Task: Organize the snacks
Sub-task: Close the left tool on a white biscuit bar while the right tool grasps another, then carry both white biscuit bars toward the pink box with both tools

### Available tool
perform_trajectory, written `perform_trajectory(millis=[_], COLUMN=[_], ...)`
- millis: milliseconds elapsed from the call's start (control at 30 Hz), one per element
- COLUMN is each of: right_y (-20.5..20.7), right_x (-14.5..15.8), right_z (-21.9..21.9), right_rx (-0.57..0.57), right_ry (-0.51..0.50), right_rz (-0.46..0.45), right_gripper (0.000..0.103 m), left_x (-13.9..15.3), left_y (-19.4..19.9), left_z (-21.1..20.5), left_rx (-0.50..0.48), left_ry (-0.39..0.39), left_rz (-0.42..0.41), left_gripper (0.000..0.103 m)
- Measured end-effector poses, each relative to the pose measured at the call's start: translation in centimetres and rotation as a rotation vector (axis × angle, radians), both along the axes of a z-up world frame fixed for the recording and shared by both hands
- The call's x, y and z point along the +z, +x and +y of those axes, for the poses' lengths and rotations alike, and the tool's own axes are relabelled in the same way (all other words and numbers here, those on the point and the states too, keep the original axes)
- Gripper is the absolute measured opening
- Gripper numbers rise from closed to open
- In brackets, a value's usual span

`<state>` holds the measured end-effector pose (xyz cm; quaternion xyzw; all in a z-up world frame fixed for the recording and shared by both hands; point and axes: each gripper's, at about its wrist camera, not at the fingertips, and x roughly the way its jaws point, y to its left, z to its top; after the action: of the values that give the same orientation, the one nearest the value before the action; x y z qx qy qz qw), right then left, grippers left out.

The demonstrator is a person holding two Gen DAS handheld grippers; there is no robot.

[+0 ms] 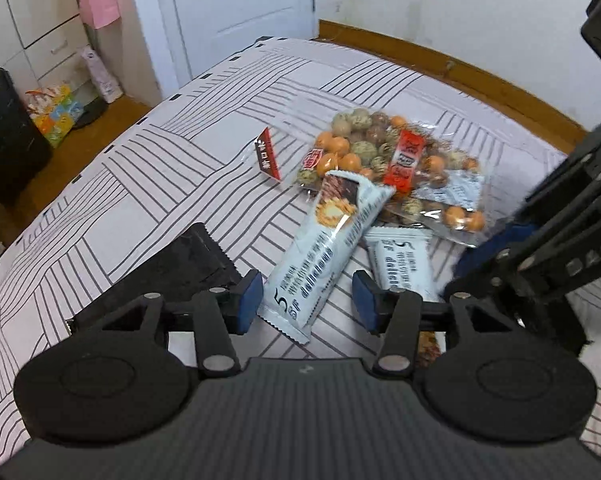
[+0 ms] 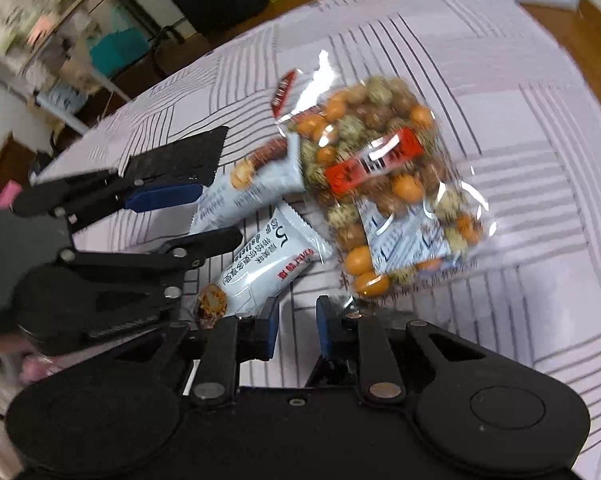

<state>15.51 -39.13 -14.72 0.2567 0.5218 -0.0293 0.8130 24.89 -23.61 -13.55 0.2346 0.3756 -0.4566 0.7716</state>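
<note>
Snacks lie on a striped bed sheet (image 1: 148,184). A clear bag of orange and brown coated nuts (image 1: 384,156) with a red label lies furthest; it also shows in the right wrist view (image 2: 380,184). A pale blue snack bar (image 1: 320,252) leans on it, its near end between the pads of my open left gripper (image 1: 306,302). A second pale blue bar (image 1: 400,264) lies to the right. In the right wrist view this bar (image 2: 268,264) lies just ahead of my open, empty right gripper (image 2: 296,326). A black packet (image 1: 180,272) lies left.
The left gripper shows from the side in the right wrist view (image 2: 140,216); the right gripper shows at the right edge of the left wrist view (image 1: 540,248). A wooden bed frame (image 1: 460,68) borders the far side. A black suitcase (image 1: 4,144) and boxes stand on the floor.
</note>
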Motion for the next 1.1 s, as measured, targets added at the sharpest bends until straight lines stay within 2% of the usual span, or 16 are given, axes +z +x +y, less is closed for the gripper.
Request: perform_trajectory(millis=[67,133,167,233,333,467,567,700,767,833,1000,1067,1100], right_y=[-0.1,0.1,-0.1,-0.1,-0.4,-0.4,0.3,0.3,0.6,1.1,2.2,2.2,1.9], right_x=[-0.1,-0.4,-0.5,-0.8,-0.7,-0.9,-1.1,-1.5,-1.6,-1.3,-1.1,-1.0,-0.8], right_z=[-0.9,-1.4,-1.2,-1.6,-1.7,-1.6,-0.7,0.1,1.0,2.1,4.8,5.3,5.5], right_rx=[-0.038,-0.063,-0.069,-0.088,-0.103,-0.108,-0.137,-0.204,-0.184,-0.16,-0.073,-0.052,-0.044], right_ry=[0.059,0.087,0.095,0.12,0.142,0.156,0.171,0.205,0.153,0.089,-0.095,-0.139,-0.144], right_rz=[-0.003,-0.007,-0.007,-0.005,-0.022,-0.033,-0.036,-0.06,-0.075,-0.112,-0.168,-0.192,-0.224], right_gripper=[0.026,0.026,0.026,0.026,0.028,0.035,0.037,0.046,0.047,0.048,0.049,0.048,0.039], left_x=[-0.3,-0.1,0.0,0.1,0.2,0.9,1.0,0.6,0.5,0.5,0.7,0.9,1.0], left_y=[-0.2,-0.8,-1.0,-1.1,-1.2,0.1,1.4,2.5,3.0,3.2,2.8,2.4,2.0], left_z=[-0.2,-0.2,-0.3,-0.8,-1.3,0.0,1.5,3.0,3.9,4.4,5.9,6.4,6.4], left_rx=[0.005,0.002,-0.002,0.027,0.085,0.202,0.293,0.375,0.43,0.46,0.528,0.557,0.566], left_ry=[-0.008,-0.035,-0.046,-0.023,0.036,0.022,-0.022,-0.074,-0.099,-0.094,-0.114,-0.12,-0.109], left_rz=[-0.01,-0.025,-0.016,0.008,0.0,0.135,0.26,0.369,0.432,0.459,0.493,0.475,0.453], left_gripper=[0.049,0.038,0.037,0.032,0.028,0.028,0.028,0.028,0.028,0.028,0.028,0.027,0.027])
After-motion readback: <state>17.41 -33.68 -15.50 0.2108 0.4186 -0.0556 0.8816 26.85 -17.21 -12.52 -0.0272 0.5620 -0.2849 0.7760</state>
